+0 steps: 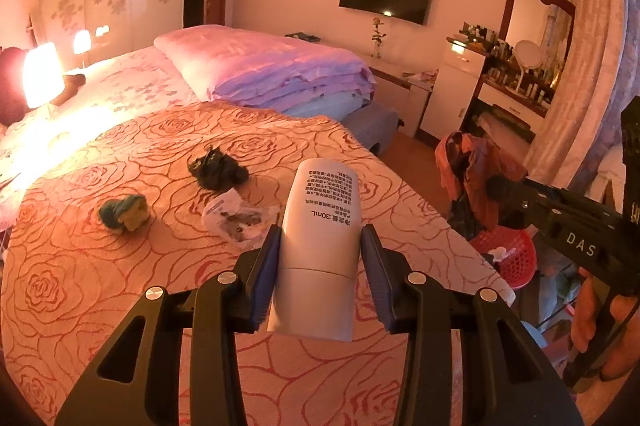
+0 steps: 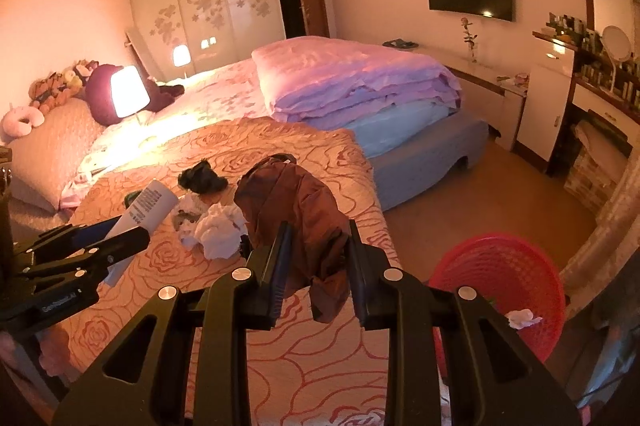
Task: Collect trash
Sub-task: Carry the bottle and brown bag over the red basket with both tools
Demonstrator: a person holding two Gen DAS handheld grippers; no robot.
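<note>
My left gripper (image 1: 320,238) is shut on a white tube (image 1: 322,238) with printed text, held above the rose-patterned bed cover (image 1: 100,306). My right gripper (image 2: 318,238) is shut on a crumpled brown bag (image 2: 296,201), held near the bed's right edge. On the cover lie a black wad (image 1: 218,167), a blue-yellow wad (image 1: 124,214) and a clear wrapper (image 1: 236,220). A white tissue wad (image 2: 220,230) shows in the right wrist view. A red basket (image 2: 504,290) stands on the floor to the right, with a bit of white paper inside.
A folded pink quilt (image 1: 268,65) lies farther up the bed. A lit lamp (image 1: 40,73) glows at the left. A white cabinet (image 1: 456,93) and a cluttered dresser (image 1: 520,81) stand by the right wall. Wooden floor (image 2: 500,193) lies between bed and furniture.
</note>
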